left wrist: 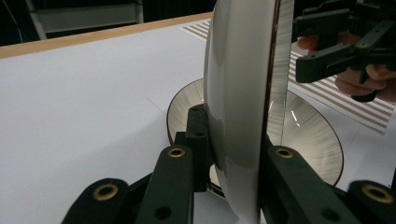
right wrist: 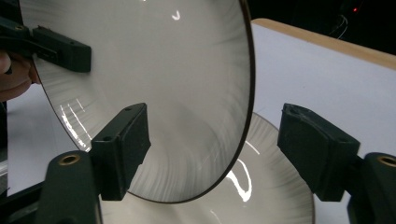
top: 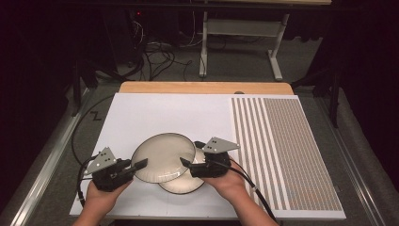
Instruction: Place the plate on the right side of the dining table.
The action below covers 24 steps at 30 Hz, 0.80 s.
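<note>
Basically two plates on the white mat point(top: 155, 113): the upper plate point(top: 163, 157) is lifted and tilted, overlapping the lower plate point(top: 183, 184), which lies flat on the mat. The left gripper point(top: 141, 165) pinches the upper plate's left rim; in the left gripper view its jaws sit one on each face of the rim, pressed tight, so the plate stands edge-on between them. Probably held that way to peel it off the stack or set it down, can't tell which. The right gripper point(top: 190, 154) is at the plate's opposite rim, jaws spread apart, one jaw in front of the plate face, the other well clear, nothing gripped. Striped sheet point(top: 282, 150) lies to the right, untouched.
</note>
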{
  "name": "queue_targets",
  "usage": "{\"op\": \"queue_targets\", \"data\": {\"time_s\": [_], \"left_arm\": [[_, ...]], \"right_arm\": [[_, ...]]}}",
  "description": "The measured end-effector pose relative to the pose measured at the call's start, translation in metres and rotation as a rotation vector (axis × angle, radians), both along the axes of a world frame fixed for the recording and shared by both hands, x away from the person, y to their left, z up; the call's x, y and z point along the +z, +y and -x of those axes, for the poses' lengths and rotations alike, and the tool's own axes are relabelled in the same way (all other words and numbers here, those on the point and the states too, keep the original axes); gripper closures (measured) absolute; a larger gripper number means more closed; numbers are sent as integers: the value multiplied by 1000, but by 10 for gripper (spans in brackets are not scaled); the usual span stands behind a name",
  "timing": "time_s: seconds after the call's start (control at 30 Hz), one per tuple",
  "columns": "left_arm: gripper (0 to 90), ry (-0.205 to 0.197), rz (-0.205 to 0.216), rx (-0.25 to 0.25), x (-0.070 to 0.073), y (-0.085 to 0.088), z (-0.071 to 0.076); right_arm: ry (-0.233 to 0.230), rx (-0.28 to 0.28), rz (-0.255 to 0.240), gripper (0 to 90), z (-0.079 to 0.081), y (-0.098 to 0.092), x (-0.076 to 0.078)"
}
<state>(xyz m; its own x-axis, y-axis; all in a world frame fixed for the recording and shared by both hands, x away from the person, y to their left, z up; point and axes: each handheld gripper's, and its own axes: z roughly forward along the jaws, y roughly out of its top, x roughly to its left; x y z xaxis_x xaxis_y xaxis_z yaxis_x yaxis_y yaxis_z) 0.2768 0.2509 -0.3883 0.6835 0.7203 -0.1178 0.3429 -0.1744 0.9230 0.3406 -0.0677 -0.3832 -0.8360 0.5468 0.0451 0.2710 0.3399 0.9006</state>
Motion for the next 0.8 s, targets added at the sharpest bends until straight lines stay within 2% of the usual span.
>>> {"op": "queue_targets", "data": {"time_s": [0.07,0.17,0.27,0.47,0.57,0.8], "left_arm": [[785,0,0,0,0,0,0],[786,-3,-1,1,0,0,1],[787,-7,-3,3,0,-1,2],[788,-7,0,1,0,0,2],[788,-5,3,1,0,-1,1],[791,-3,15,9,1,-3,2]], "right_arm": [[6,3,9,285,1,1,-4],[17,20,-1,416,2,2,-8],[48,19,-24,529,1,2,-11],[71,-8,-52,699,-1,0,-13],[84,-14,-73,744,-3,-3,-13],[95,-27,-83,830,-6,-7,-13]]}}
